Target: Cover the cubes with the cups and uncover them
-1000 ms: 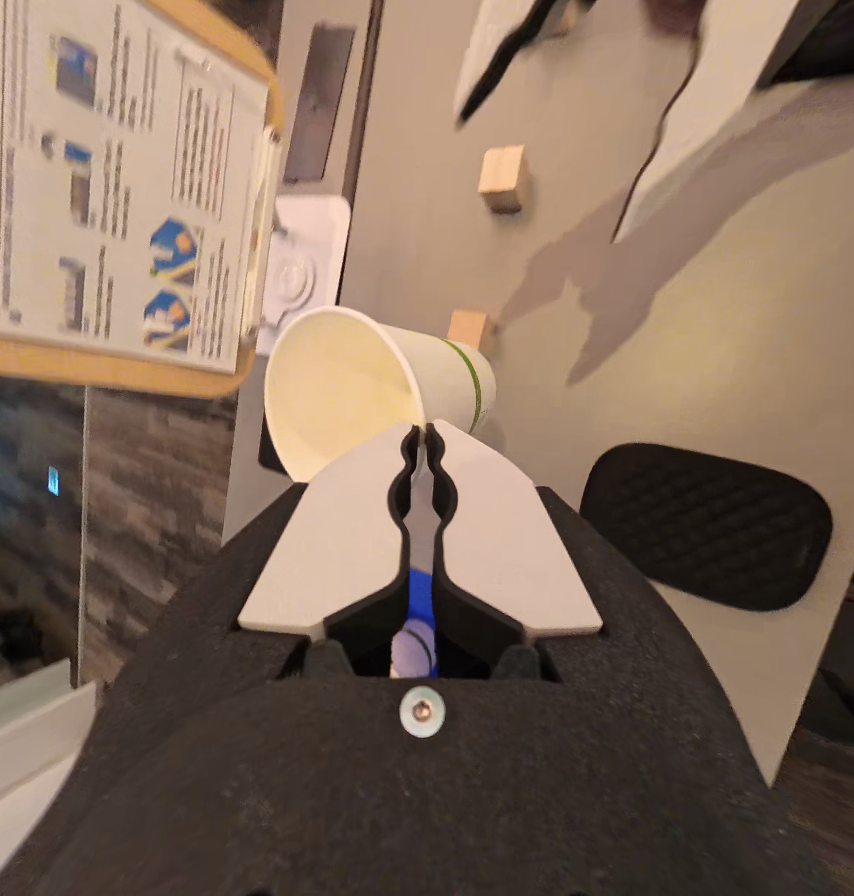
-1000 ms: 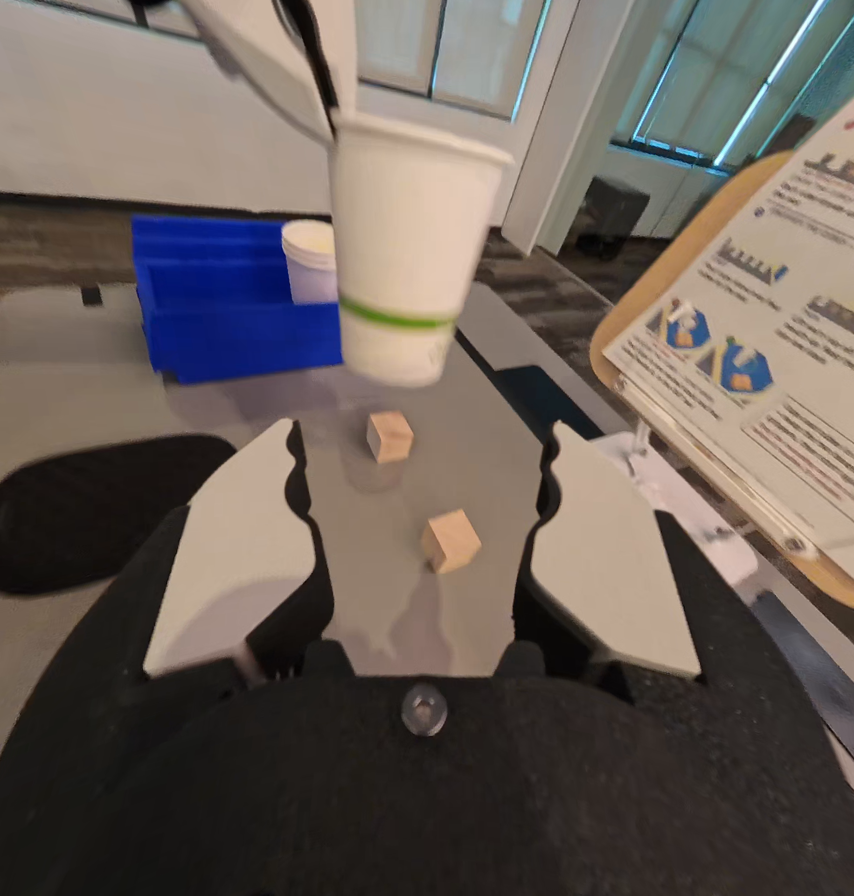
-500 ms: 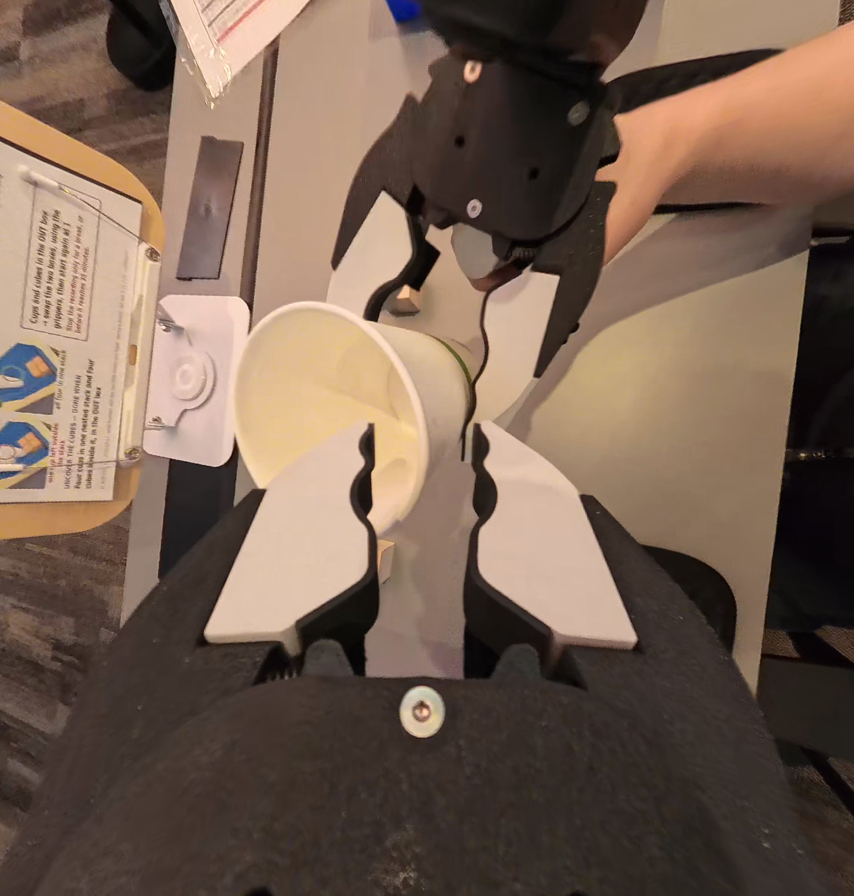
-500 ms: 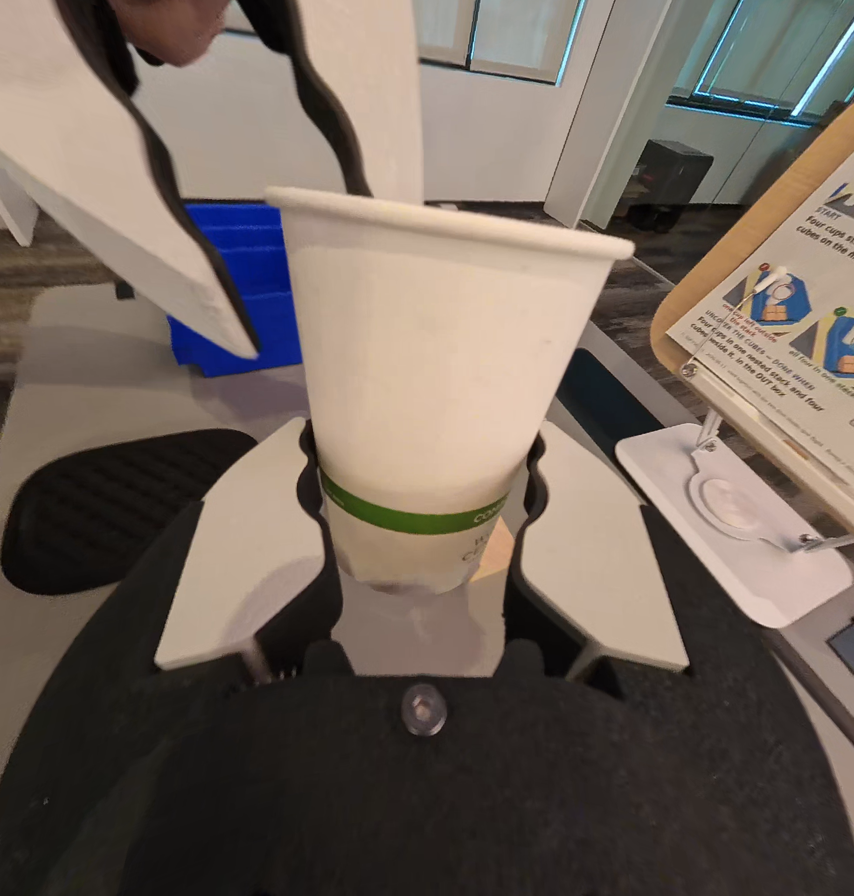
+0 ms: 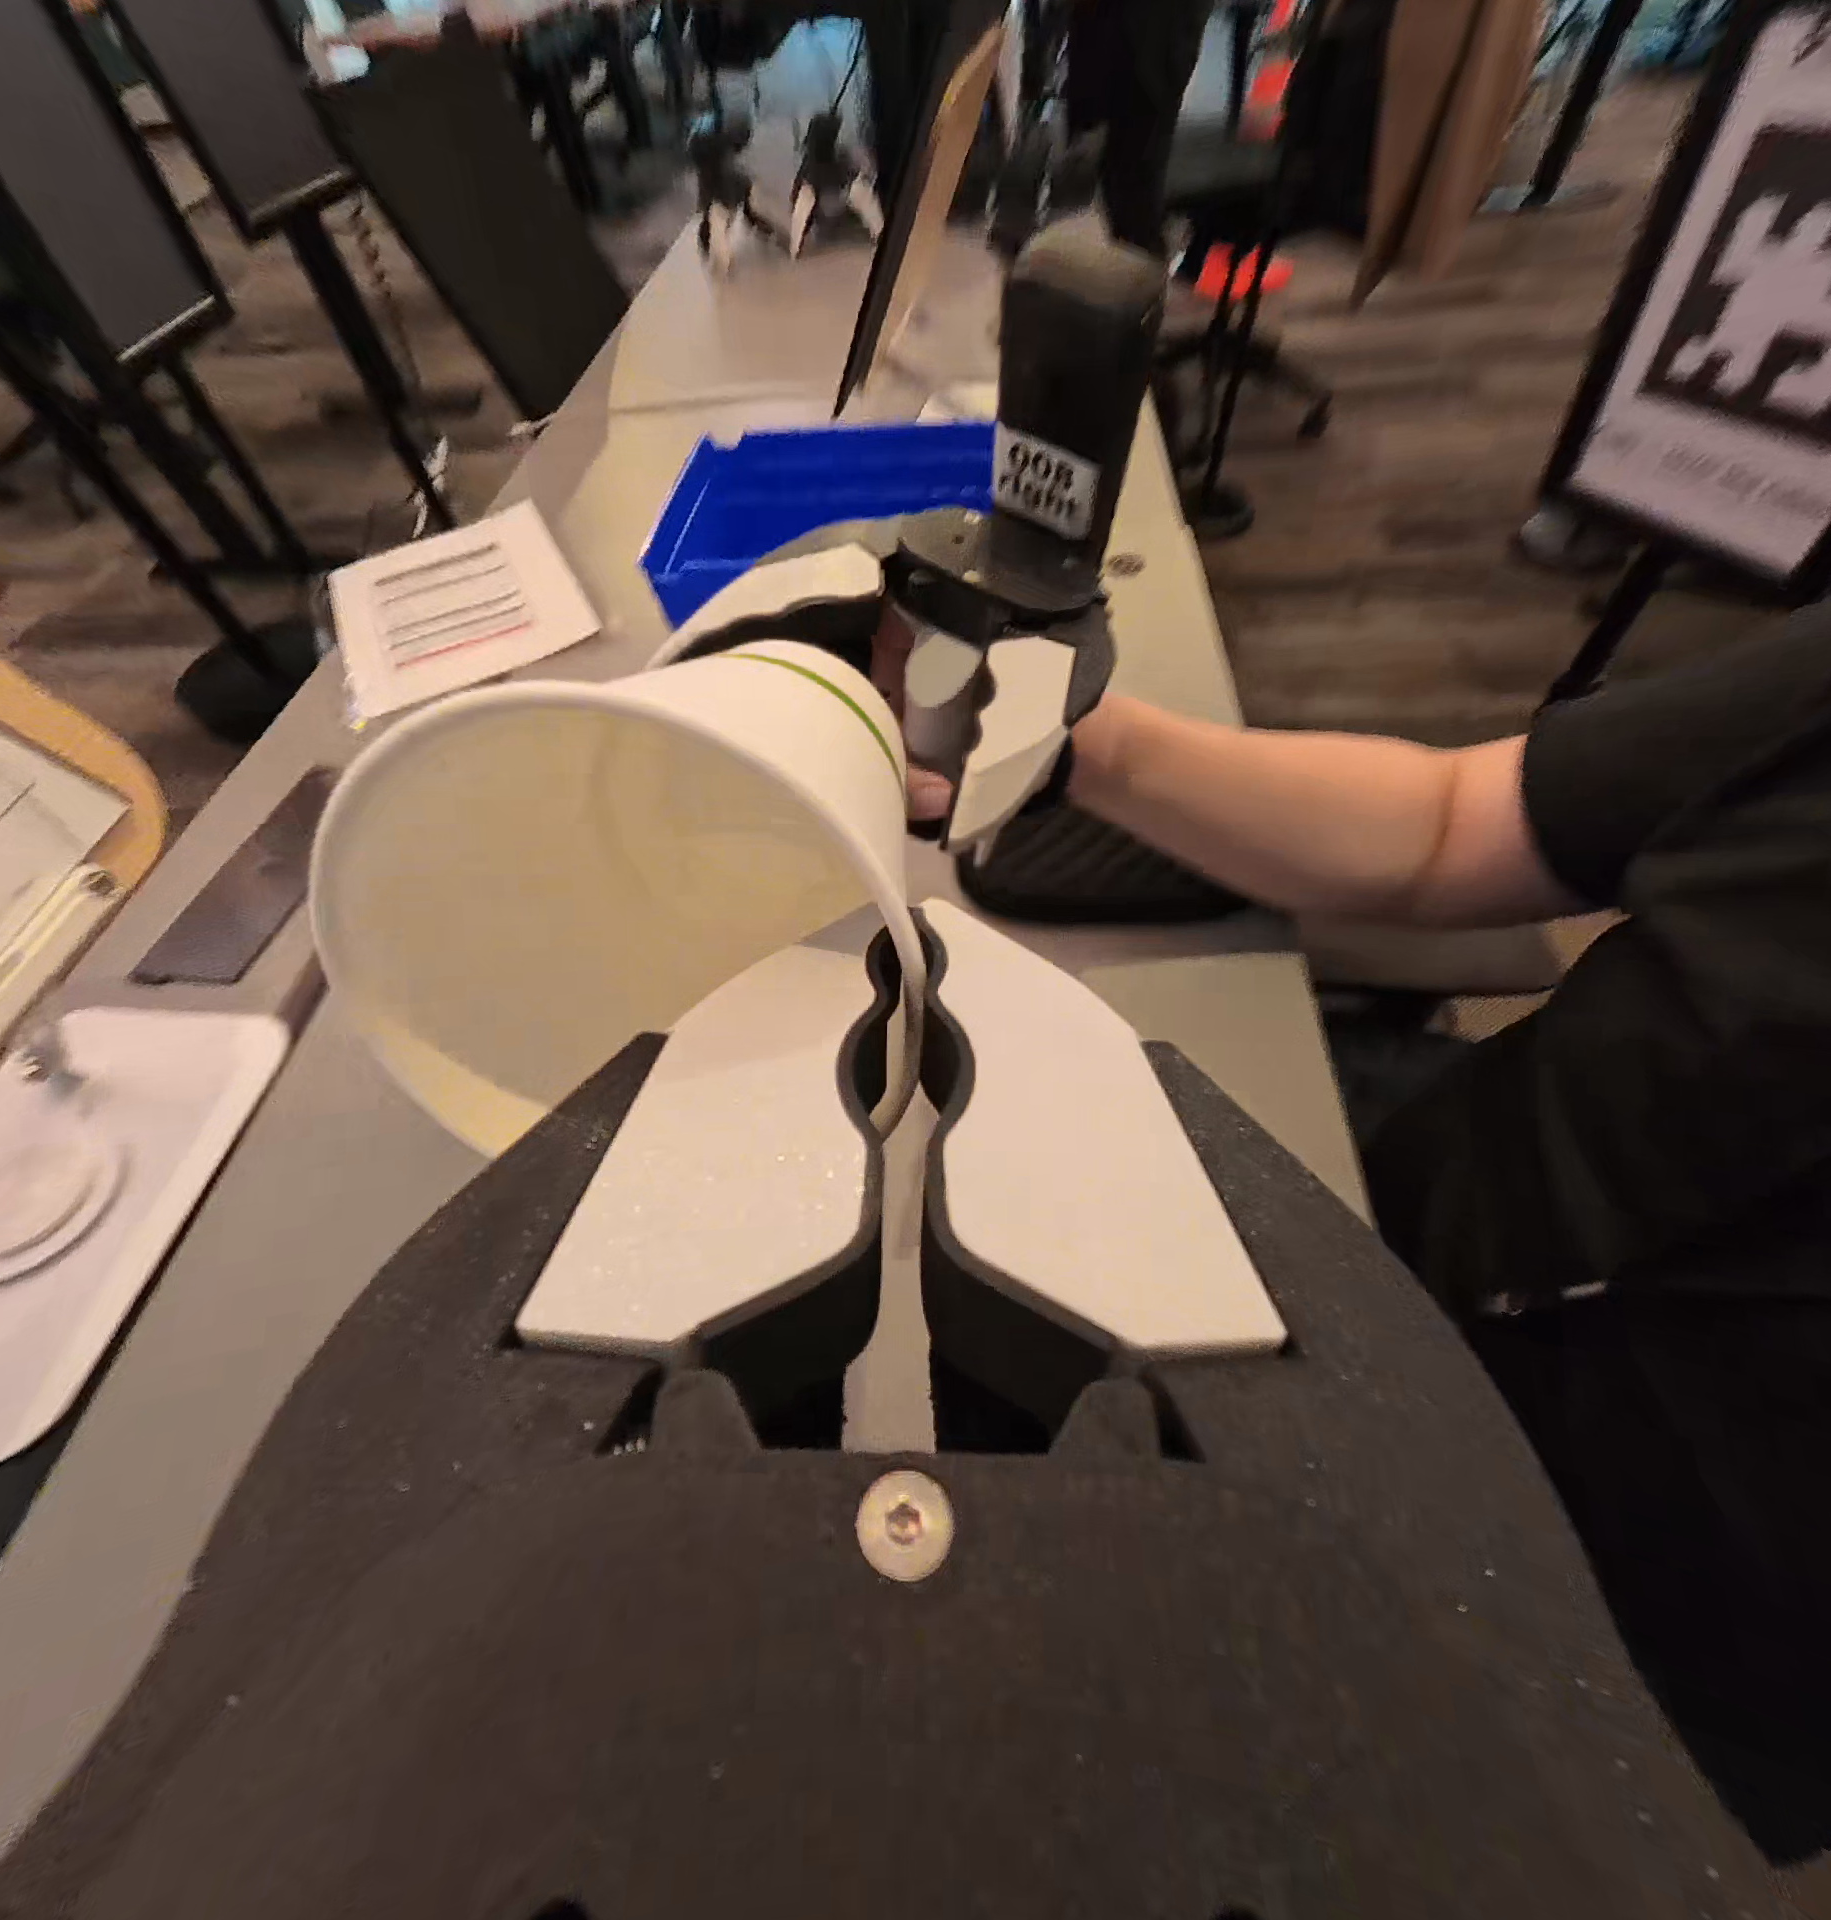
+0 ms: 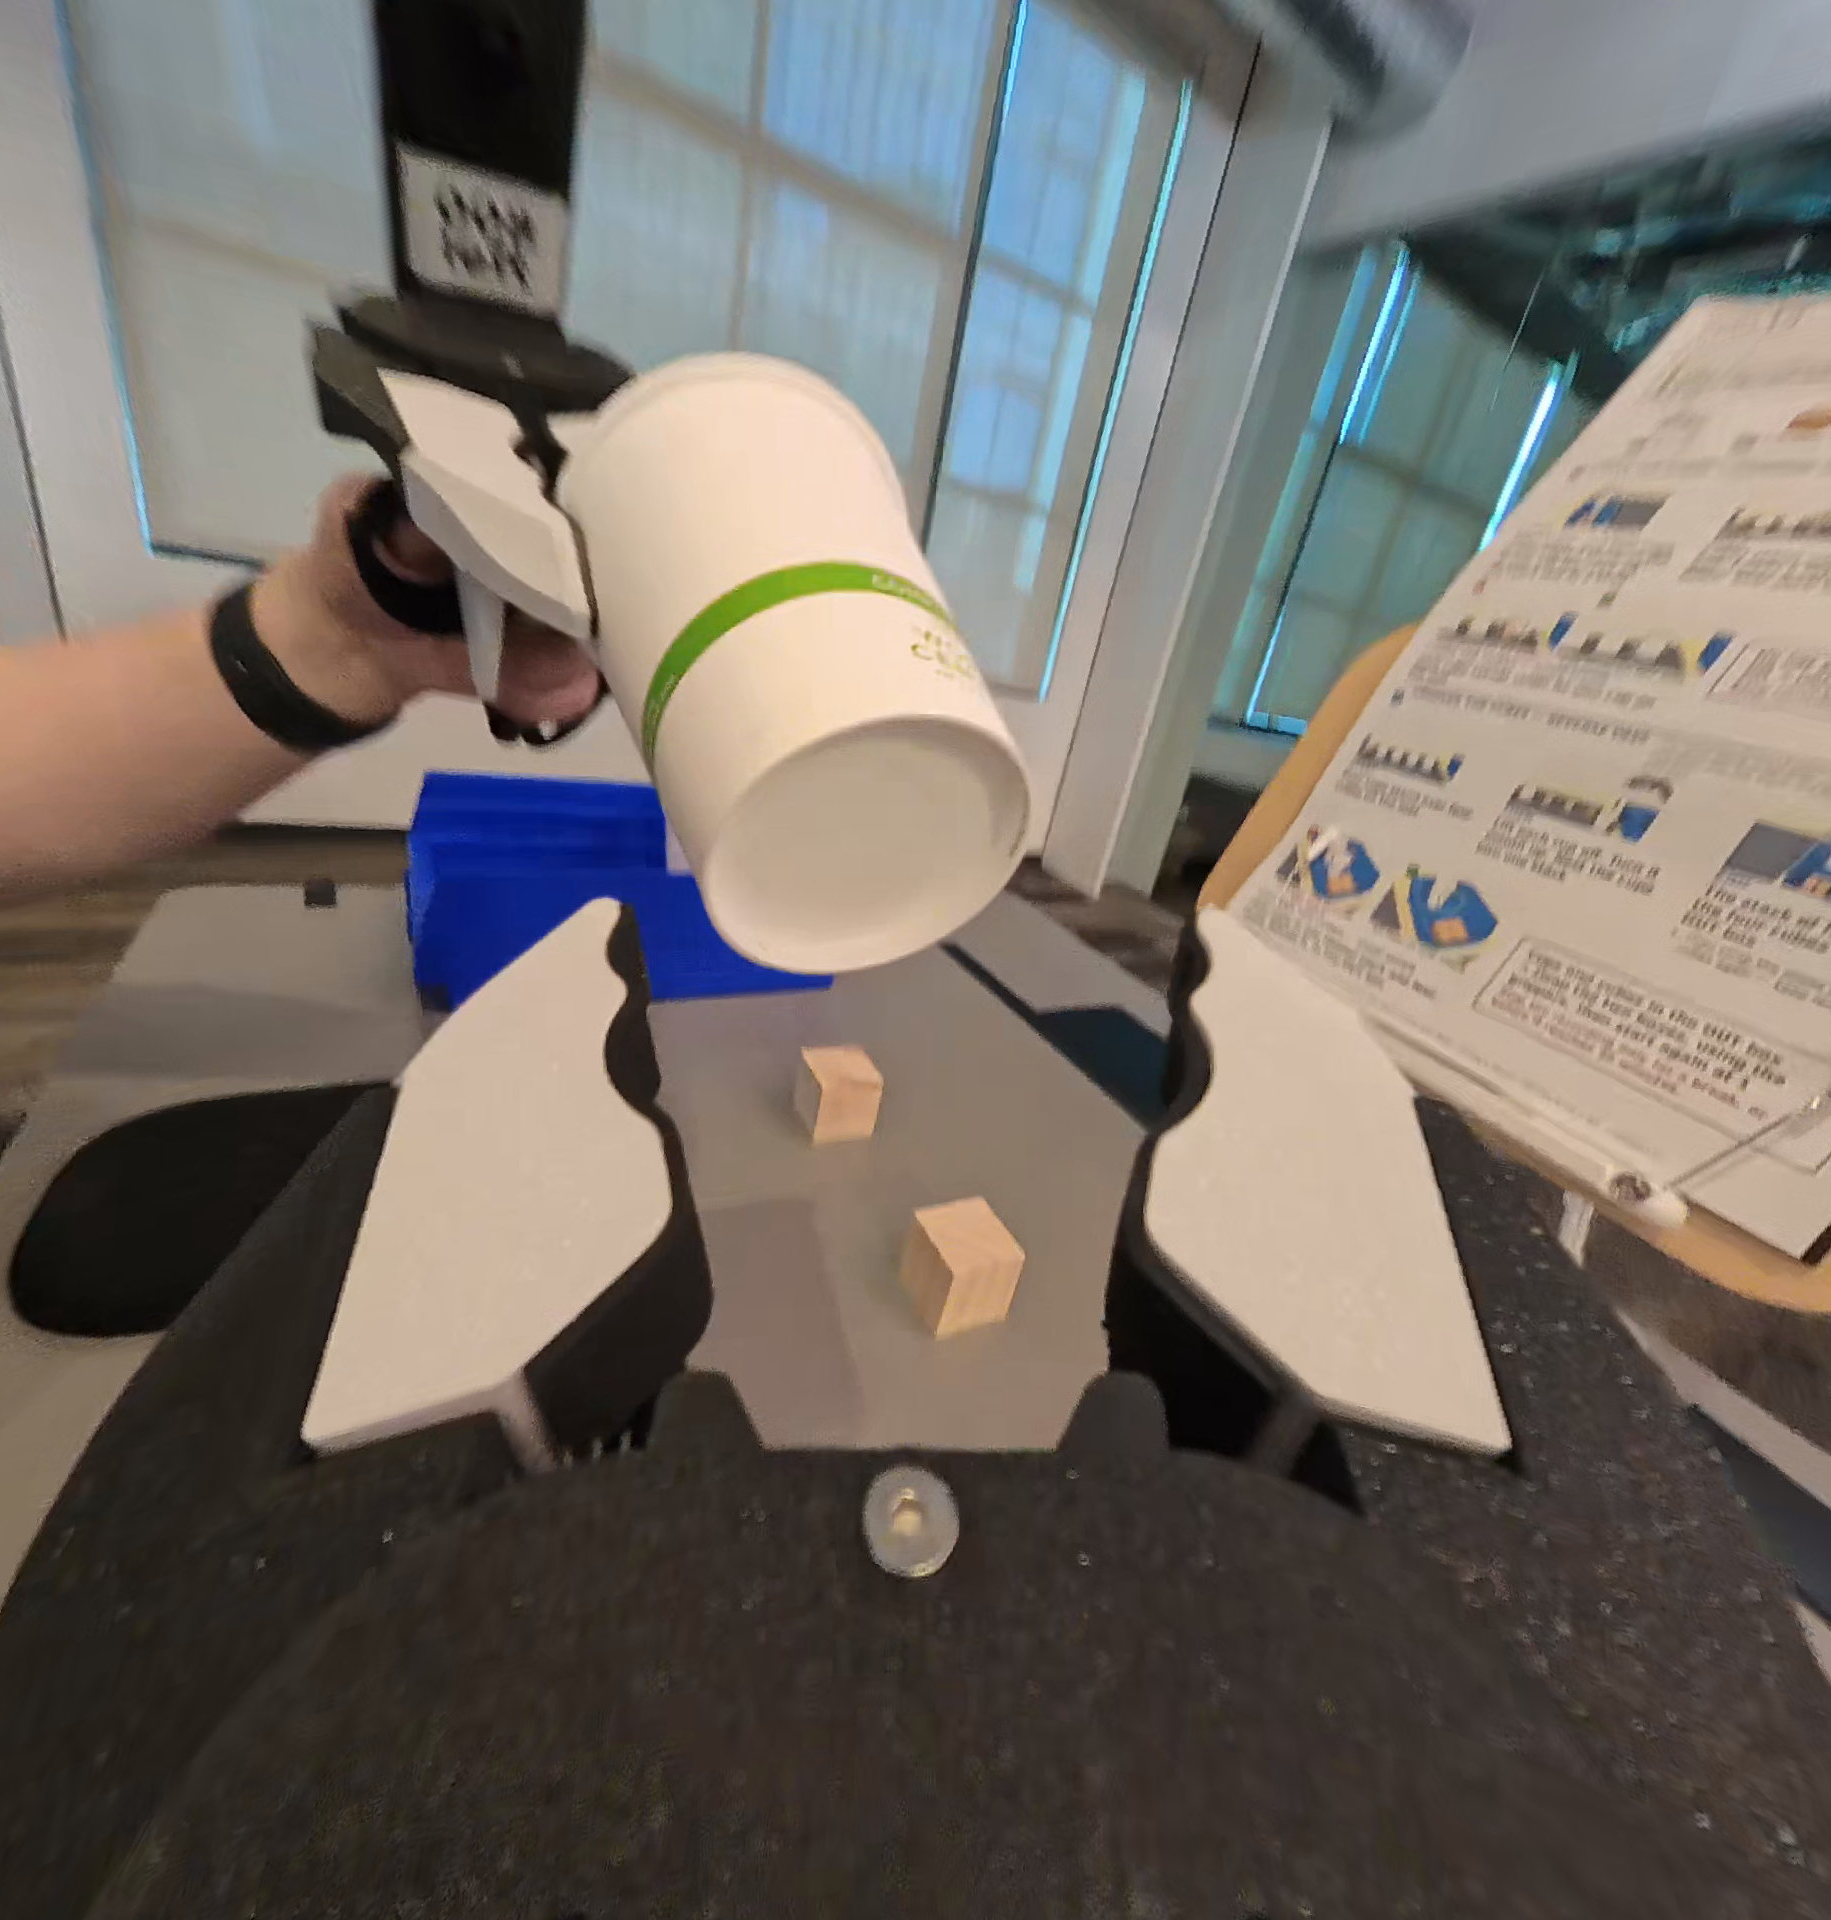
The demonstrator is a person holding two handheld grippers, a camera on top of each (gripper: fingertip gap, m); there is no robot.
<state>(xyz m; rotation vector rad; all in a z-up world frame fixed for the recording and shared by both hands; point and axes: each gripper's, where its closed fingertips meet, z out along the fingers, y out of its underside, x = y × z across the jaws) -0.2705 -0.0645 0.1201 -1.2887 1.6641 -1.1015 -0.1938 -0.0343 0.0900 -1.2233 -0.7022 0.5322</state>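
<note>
My left gripper (image 5: pixel 906 935) is shut on the rim wall of a white paper cup with a green band (image 5: pixel 578 852). It holds the cup tilted in the air, mouth toward the left camera. The right wrist view shows the same grasp (image 6: pixel 547 488), with the cup's (image 6: pixel 786 665) base pointing at the right camera. My right gripper (image 6: pixel 906 925) is wide open and empty, and stands back from the cup. Two wooden cubes (image 6: pixel 840 1093) (image 6: pixel 961 1280) lie uncovered on the grey table (image 6: pixel 765 1247), below and between its fingers. The right gripper also shows behind the cup in the left wrist view (image 5: pixel 911 686).
A blue bin (image 6: pixel 537 883) stands at the table's far end. An instruction board on a wooden stand (image 6: pixel 1617 831) is at the right, with its white base (image 5: pixel 80 1195) on the table. A black pad (image 6: pixel 163 1195) lies at the left. A person's arm (image 5: pixel 1358 821) reaches across.
Half a second ago my left jaws stood open at the rim while my right fingers flanked the cup's base. Now the left has shut on the rim again, and the right has opened wider and drawn back.
</note>
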